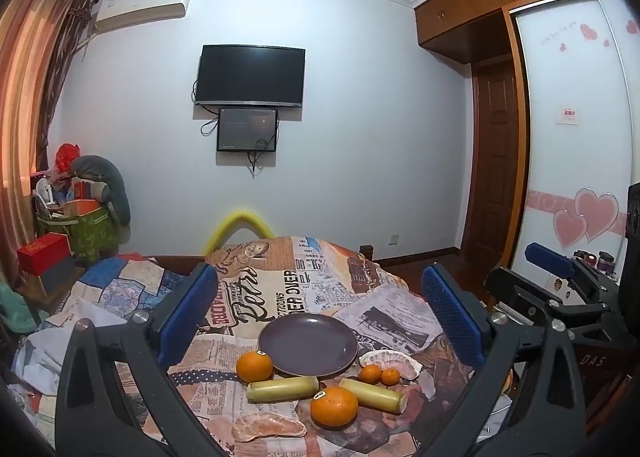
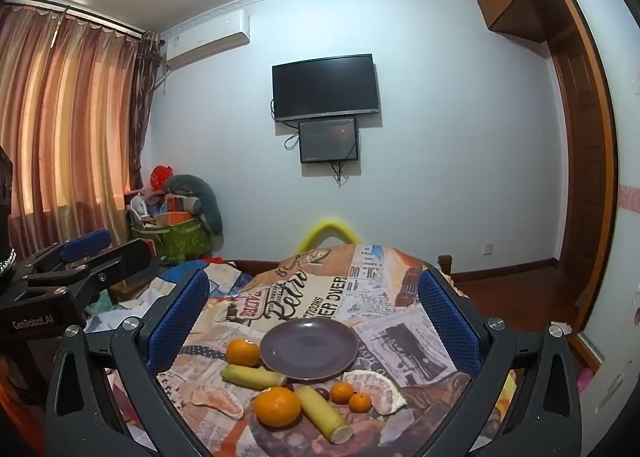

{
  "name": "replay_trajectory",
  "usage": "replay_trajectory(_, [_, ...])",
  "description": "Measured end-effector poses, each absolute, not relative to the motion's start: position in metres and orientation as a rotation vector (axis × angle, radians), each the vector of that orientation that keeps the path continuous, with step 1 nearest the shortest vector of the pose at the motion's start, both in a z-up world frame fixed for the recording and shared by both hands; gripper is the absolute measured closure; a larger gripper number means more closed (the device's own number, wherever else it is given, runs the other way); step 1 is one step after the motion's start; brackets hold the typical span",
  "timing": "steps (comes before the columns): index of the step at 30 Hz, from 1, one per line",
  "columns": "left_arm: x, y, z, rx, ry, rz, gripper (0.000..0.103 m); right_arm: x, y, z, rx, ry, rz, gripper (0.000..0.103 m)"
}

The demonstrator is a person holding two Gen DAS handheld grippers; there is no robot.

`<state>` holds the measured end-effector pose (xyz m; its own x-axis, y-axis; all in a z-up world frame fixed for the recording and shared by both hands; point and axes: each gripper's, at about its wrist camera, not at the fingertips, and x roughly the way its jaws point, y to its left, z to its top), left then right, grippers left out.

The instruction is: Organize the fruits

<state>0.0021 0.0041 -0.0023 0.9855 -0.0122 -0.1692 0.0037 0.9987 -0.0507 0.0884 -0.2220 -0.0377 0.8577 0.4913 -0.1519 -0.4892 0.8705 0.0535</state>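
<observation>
An empty dark purple plate [image 1: 307, 343] [image 2: 310, 349] lies on a newspaper-print cloth. In front of it are two big oranges [image 1: 334, 406] [image 1: 254, 366], two small tangerines [image 1: 370, 373] [image 1: 390, 376], two pale yellow-green stalks [image 1: 282, 389] [image 1: 374, 394] and two peeled pomelo segments [image 1: 269, 426] [image 1: 391, 362]. The same fruit shows in the right wrist view, with the near orange [image 2: 277, 406] in front. My left gripper [image 1: 320, 313] hangs wide open above the fruit, holding nothing. My right gripper [image 2: 314, 317] is also wide open and empty; it appears at the right edge of the left wrist view [image 1: 548, 261].
The cloth [image 1: 280, 289] covers a bed whose far end drops off toward a white wall with a TV [image 1: 250, 75]. A pile of boxes and bags [image 1: 80, 217] stands at the back left by curtains. A wardrobe and door [image 1: 496, 161] are on the right.
</observation>
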Motion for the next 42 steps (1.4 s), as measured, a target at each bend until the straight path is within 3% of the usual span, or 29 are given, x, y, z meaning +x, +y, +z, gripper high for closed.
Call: replay_trajectory(42, [0.0083, 0.0018, -0.0064, -0.057, 0.181, -0.014, 0.000, 0.0866, -0.2239, -0.0351, 0.020, 0.154, 0.506, 0.000])
